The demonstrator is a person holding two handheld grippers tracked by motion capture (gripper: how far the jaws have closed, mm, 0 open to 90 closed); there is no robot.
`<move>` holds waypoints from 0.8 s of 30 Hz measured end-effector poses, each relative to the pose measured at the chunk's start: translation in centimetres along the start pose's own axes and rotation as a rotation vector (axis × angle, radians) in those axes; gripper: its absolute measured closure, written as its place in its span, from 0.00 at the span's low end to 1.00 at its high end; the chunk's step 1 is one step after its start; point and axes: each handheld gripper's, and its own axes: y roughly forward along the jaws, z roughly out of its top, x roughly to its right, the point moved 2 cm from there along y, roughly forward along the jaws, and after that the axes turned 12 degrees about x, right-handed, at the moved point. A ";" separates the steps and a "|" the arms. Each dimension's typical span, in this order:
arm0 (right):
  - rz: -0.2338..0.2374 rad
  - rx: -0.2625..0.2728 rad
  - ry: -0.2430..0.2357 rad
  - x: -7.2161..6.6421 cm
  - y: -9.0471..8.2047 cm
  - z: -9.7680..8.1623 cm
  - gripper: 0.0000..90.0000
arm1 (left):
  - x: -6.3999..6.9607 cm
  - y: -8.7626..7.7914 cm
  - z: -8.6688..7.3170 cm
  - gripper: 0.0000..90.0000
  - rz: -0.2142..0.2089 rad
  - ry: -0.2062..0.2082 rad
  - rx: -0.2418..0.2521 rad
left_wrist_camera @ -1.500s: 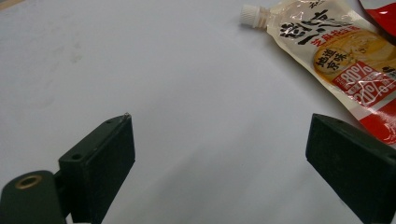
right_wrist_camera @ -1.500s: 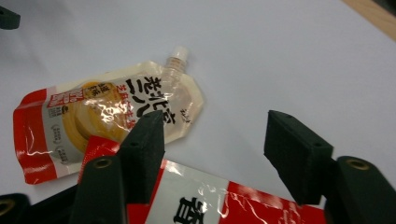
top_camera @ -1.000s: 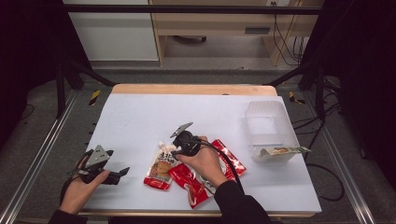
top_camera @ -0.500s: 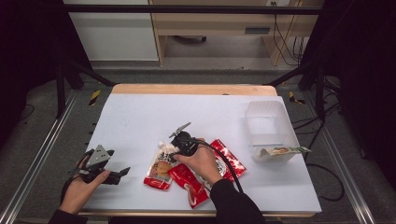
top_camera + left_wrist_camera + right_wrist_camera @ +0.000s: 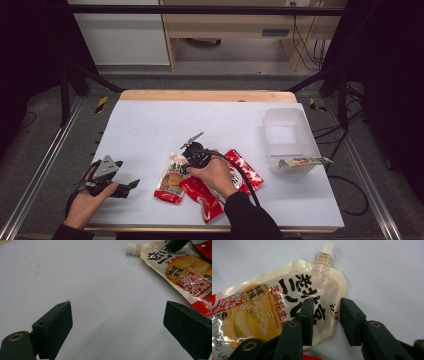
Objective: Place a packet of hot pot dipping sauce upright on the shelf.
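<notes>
Right gripper point(image 5: 325, 303) narrowed right down, jaws just been closing, with the spout-end corner of the cream spout pouch point(image 5: 274, 307) sitting between them. Can't call it a firm pinch from its own view though: one jaw over the black lettering, the other right at the pouch's edge, bit of slack left in the gap. Also get the white cap point(image 5: 325, 246) up ahead of the jaws there, plus the peanut-butter print off to the side. None of that detail from the high view.

From up high, instead: right hand point(image 5: 215, 172) wrapped round that gripper, red packets point(image 5: 240, 175) tucked under and behind the hand, touching the pouch. Clear tub point(image 5: 285, 130) well off on the far side of the hand, with a flat printed packet point(image 5: 300, 162) hanging over its near rim. All on the white desk point(image 5: 150, 125).

Left gripper point(image 5: 117, 322) spread wide, nothing between the jaws, just bare desk. Its own view catches the same pouch ahead and off to one side, well apart, cap pointing away. Even shows the tip of the other gripper's jaw down on the pouch. High view adds the left hand point(image 5: 85, 202) holding it low near the desk's front edge.
</notes>
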 end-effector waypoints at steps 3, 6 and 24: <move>-0.001 -0.007 -0.015 -0.2 -0.1 0.0 0.81 | 0.0 0.0 0.0 0.09 -0.001 0.000 0.000; 0.009 -0.006 -0.024 -0.4 -0.1 0.0 0.90 | 0.0 0.0 0.0 0.09 -0.002 0.004 -0.002; 0.049 0.194 -0.136 -3.7 -3.1 4.0 0.99 | -0.1 -0.1 0.1 0.09 0.009 0.002 0.005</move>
